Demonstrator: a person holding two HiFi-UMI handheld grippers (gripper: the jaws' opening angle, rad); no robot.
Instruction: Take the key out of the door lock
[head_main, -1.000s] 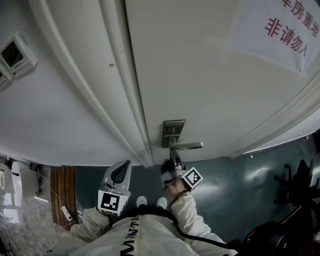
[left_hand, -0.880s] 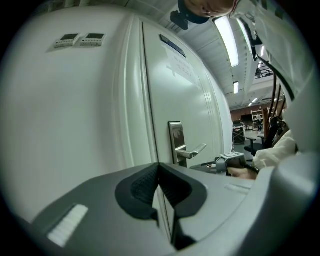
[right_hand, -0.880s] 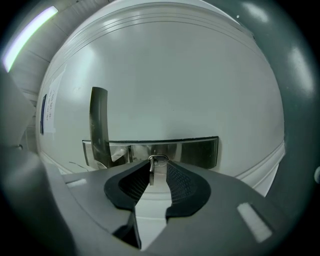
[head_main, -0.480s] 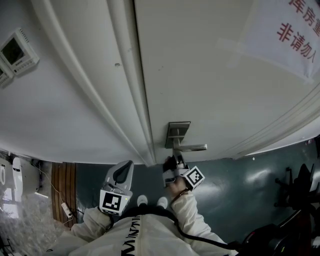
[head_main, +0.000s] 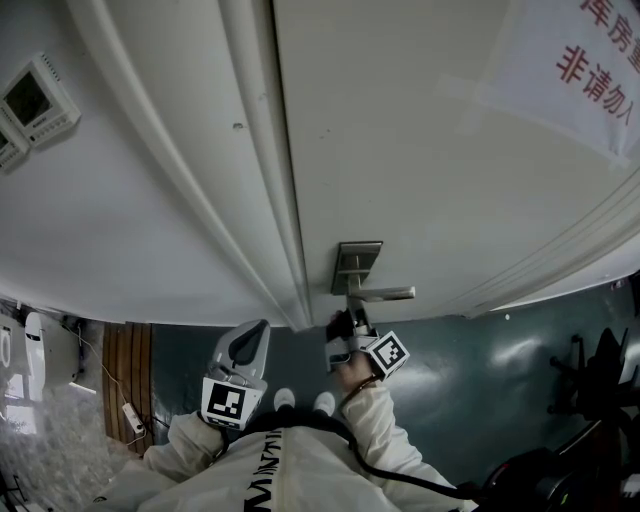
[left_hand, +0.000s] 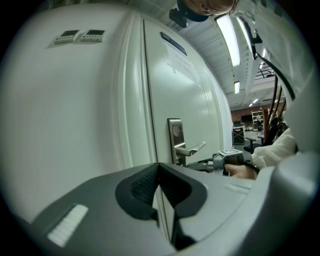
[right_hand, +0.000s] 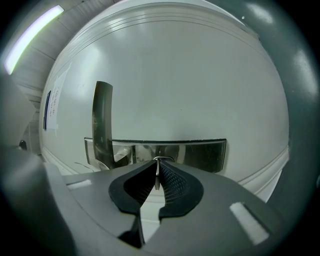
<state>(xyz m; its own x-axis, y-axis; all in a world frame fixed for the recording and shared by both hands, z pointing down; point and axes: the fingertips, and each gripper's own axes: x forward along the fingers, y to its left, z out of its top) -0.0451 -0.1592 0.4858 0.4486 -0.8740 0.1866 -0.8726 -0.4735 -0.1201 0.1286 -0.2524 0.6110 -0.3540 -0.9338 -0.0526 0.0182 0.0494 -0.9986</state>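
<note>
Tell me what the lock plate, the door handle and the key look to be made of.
Lock plate: polished metal, probably steel; it mirrors its surroundings. Door handle: metal too, with a duller grey sheen. Key: thin silvery metal, seen edge-on; alloy unclear.

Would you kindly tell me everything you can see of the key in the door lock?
The key shows only edge-on in the right gripper view: a thin, silvery metal sliver poking out of the shiny lock plate. The right gripper, whose jaws have just been closing, pinches it between its black ribbed pads. Its outline is hidden.
</note>
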